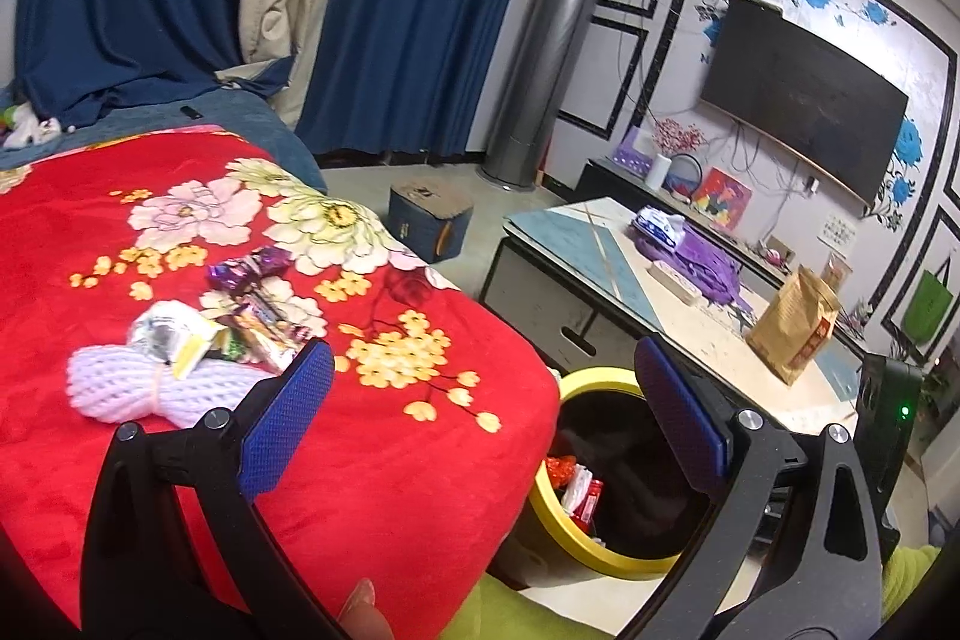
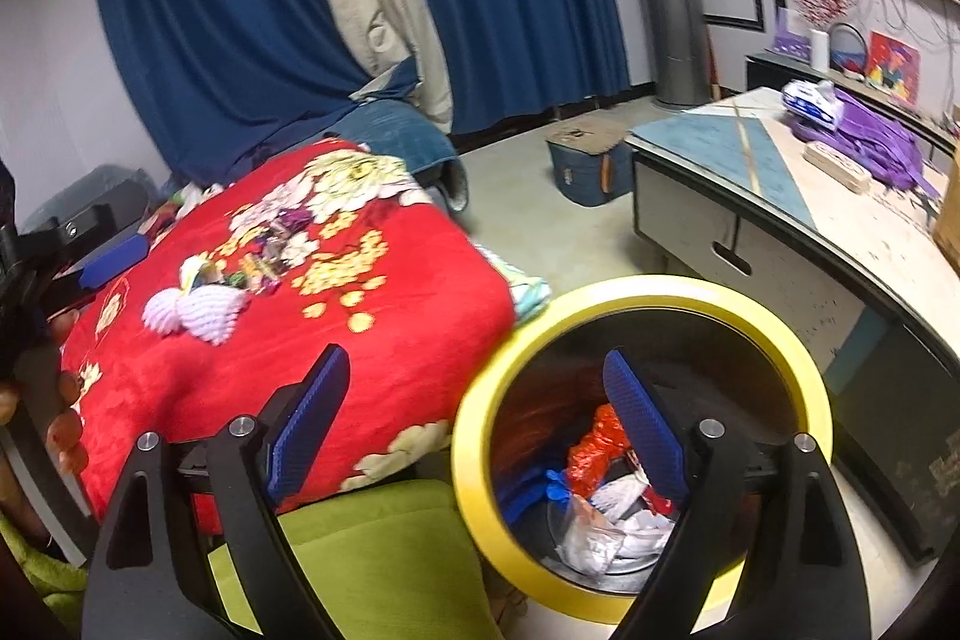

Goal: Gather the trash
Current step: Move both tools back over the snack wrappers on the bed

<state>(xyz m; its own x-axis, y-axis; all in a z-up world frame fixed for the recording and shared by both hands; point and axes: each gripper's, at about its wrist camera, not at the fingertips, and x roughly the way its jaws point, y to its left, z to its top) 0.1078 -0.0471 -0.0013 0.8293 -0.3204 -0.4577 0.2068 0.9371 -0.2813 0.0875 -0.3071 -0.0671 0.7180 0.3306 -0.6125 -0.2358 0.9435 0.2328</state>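
A small heap of trash (image 1: pixel 198 334) lies on the red floral blanket (image 1: pixel 372 460) that covers the bed: a white foam fruit net (image 1: pixel 126 388), knotted and ribbed, with a crumpled silver-and-yellow wrapper (image 1: pixel 171 337) resting on top of it, a few bright printed candy wrappers (image 1: pixel 264 325) just beside that, and a shiny purple wrapper (image 1: pixel 246 271) a little farther back. Beside the bed's edge stands a round bin with a yellow rim (image 2: pixel 486 388); inside it are a crinkled red wrapper (image 2: pixel 594 445), something blue (image 2: pixel 540 490) and pale clear plastic (image 2: pixel 600 532).

The left tongs (image 1: pixel 486 370) are spread wide with nothing between the blue pads, one pad over the blanket near the heap, the other over the bin. The right tongs (image 2: pixel 480 370) are likewise spread and empty, one finger above the blanket's edge and the other above the bin's mouth. A desk (image 1: pixel 576 232) with a brown paper bag (image 1: pixel 792 328) stands beyond the bin
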